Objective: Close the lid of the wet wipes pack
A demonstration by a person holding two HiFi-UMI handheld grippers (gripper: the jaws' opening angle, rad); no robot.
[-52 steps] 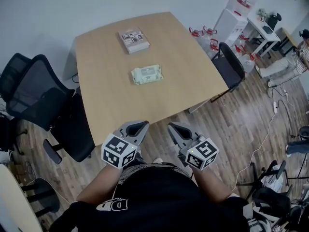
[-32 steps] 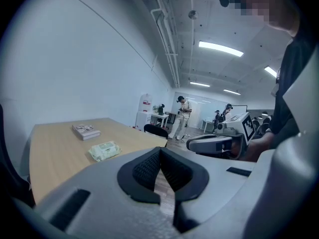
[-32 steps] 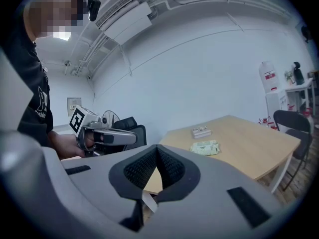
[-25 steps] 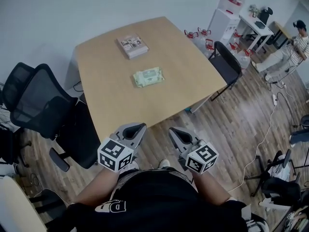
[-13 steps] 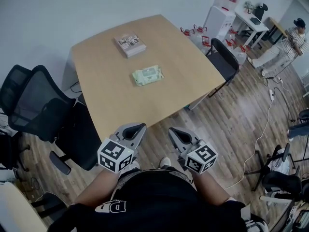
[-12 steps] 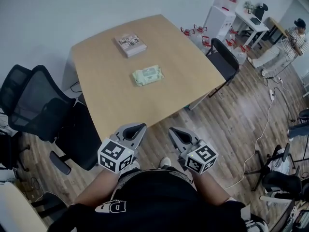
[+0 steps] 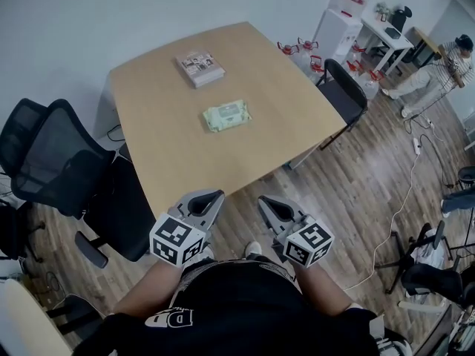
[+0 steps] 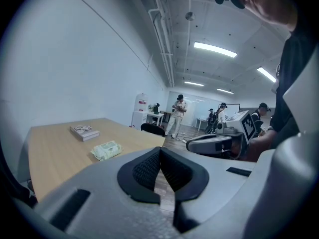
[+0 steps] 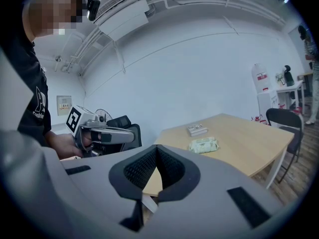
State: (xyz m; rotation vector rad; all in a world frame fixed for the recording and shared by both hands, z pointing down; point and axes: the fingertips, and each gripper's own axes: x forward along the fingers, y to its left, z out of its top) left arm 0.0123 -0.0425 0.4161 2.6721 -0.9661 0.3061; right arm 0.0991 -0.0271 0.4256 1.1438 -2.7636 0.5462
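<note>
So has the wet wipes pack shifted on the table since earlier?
No. The wet wipes pack keeps its spot on the table, same gap from the book.

Head view: high, steeply down, surface (image 7: 171,154) ahead. Left gripper view: low, along left tongs (image 8: 160,152), surface far left. Right gripper view: low, along right tongs (image 9: 156,151), surface far right. All share wet wipes pack (image 7: 226,115).

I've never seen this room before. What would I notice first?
The left gripper and right gripper, both shut, are held side by side just short of the wooden table. A pale green wet wipes pack lies near the table's middle, with a book behind it.
</note>
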